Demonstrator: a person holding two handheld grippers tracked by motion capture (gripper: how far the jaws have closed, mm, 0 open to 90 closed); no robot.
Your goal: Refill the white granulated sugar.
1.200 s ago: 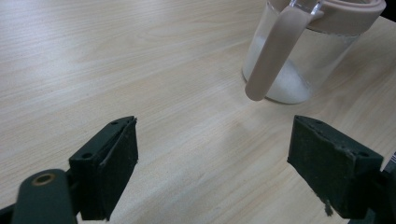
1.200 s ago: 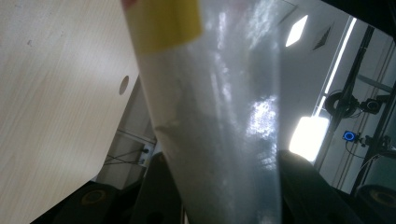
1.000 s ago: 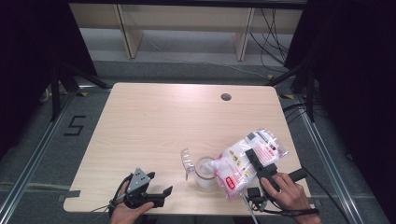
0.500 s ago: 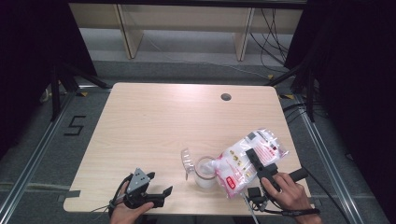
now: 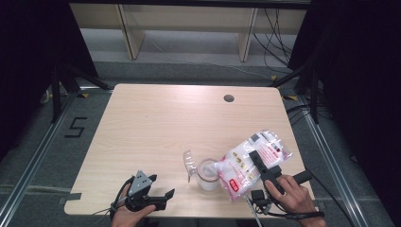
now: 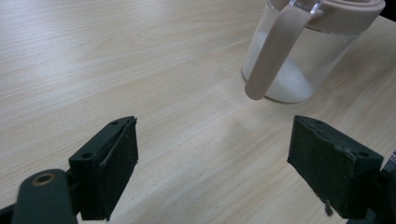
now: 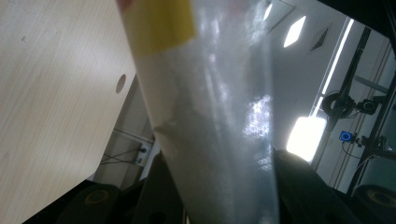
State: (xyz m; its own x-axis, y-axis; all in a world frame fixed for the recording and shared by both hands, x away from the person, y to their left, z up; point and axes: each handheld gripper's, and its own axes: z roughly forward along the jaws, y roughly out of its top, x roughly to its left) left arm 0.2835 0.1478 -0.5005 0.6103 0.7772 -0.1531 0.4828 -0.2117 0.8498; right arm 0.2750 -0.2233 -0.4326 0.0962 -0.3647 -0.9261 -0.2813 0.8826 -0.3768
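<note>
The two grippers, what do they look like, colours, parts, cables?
Both are black handheld tools. The left gripper carries a grey three-cornered plate on top, and its two jaws end in flat, dark, block-shaped pads with small screw holes. The right gripper has a long black handle, and a thin cable trails from it off the table's near edge.

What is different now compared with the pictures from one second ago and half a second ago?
Nothing has visibly changed. The right gripper still holds the plastic bag of white powder tilted over the open jar, whose lid stands up beside it. The left gripper stays open near the table's front edge, holding nothing.
</note>
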